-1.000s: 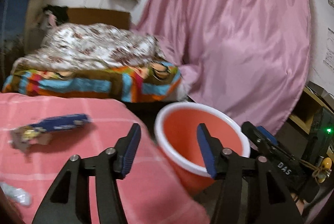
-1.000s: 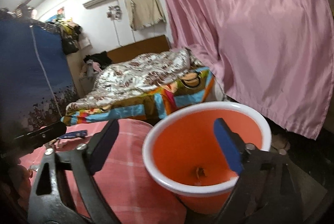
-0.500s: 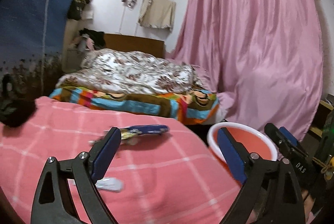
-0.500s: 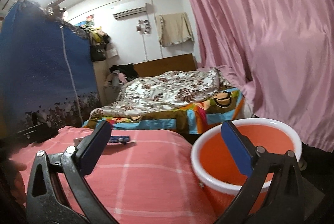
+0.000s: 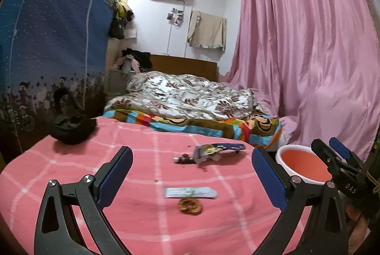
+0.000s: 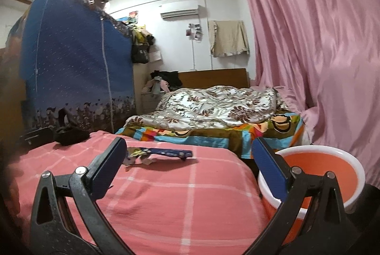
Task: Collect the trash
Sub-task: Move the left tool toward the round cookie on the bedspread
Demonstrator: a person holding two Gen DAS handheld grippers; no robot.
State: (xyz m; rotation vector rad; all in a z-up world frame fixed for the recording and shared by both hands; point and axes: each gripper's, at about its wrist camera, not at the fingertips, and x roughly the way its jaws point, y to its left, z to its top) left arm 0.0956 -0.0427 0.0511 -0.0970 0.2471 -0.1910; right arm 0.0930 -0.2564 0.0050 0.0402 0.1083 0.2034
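On the pink checked cloth (image 5: 147, 219) lie a blue wrapper (image 5: 217, 150), a small dark piece (image 5: 182, 159), a pale green-white sachet (image 5: 191, 192) and a brown crumpled scrap (image 5: 190, 206). My left gripper (image 5: 192, 173) is open and empty, just above the sachet and scrap. My right gripper (image 6: 188, 164) is open and empty, over the cloth's right edge; it also shows in the left wrist view (image 5: 332, 150). The orange bucket with a white rim (image 6: 332, 160) stands right of the cloth, also seen in the left wrist view (image 5: 301, 167). The blue wrapper (image 6: 163, 152) lies ahead of my right gripper.
A black bundle (image 5: 71, 127) sits at the cloth's far left corner. A bed with a floral quilt (image 5: 190, 98) lies behind. A blue fabric wardrobe (image 5: 52, 45) stands left, a pink curtain (image 5: 308, 53) right.
Both grippers have swung left and up, away from the bucket, so the cloth and trash now fill the views. The left gripper's jaws have opened wider.
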